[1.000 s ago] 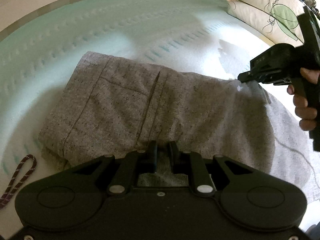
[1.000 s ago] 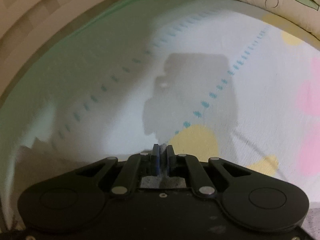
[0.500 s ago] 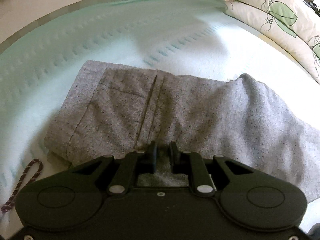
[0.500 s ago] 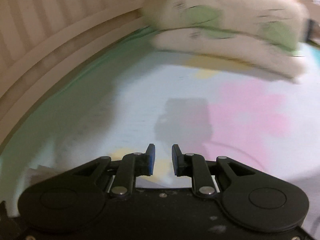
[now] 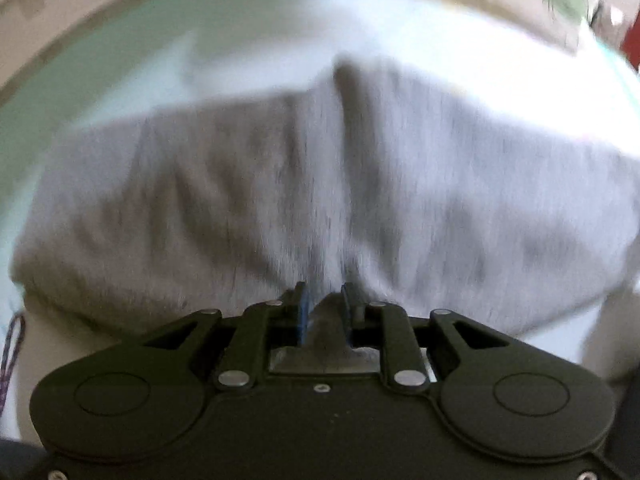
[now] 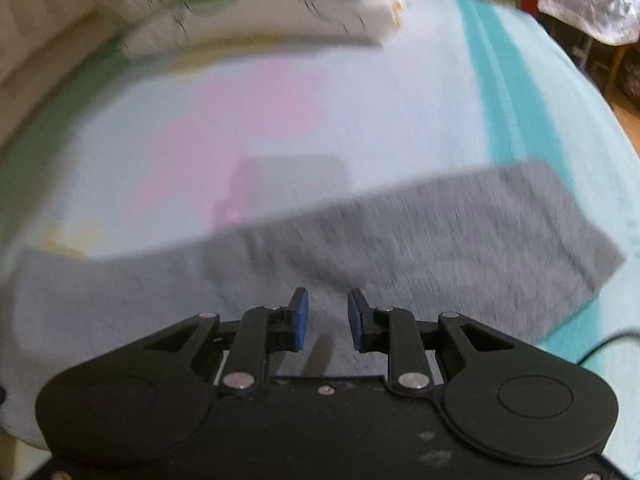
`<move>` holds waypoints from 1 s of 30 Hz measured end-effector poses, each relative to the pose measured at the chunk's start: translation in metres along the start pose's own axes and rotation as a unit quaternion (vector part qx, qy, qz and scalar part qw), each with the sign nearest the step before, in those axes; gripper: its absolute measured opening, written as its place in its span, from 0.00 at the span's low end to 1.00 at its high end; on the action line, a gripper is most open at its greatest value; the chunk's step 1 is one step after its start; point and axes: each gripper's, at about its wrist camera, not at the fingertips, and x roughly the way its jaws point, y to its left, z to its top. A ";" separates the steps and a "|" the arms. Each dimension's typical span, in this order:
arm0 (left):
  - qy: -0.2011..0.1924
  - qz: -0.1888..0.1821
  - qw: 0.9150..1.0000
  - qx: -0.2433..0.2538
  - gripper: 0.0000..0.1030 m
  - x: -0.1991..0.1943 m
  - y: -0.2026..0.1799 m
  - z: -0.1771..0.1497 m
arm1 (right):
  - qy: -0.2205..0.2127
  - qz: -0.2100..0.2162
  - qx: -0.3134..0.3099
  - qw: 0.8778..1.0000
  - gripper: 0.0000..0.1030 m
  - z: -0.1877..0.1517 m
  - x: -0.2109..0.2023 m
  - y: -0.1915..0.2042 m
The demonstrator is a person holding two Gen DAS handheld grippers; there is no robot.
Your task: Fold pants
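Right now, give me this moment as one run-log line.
left gripper: gripping pants | right gripper: open, empty, above pant leg | bed sheet | frames blurred

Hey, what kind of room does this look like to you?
Most likely a bedroom: gray pants are spread on a bed with a pastel patterned sheet, and stacked leaf-print pillows sit at its far end.

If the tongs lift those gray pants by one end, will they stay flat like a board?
Probably not. The gray pants lie limp with soft creases on the bed, so they would likely droop and hang. The knit looks fuzzy, so probably not slippery.
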 end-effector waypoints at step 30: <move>-0.029 -0.068 0.995 0.070 0.25 -0.022 -0.126 0.071 | -0.066 0.071 0.322 0.942 0.35 -0.039 -0.023 -0.233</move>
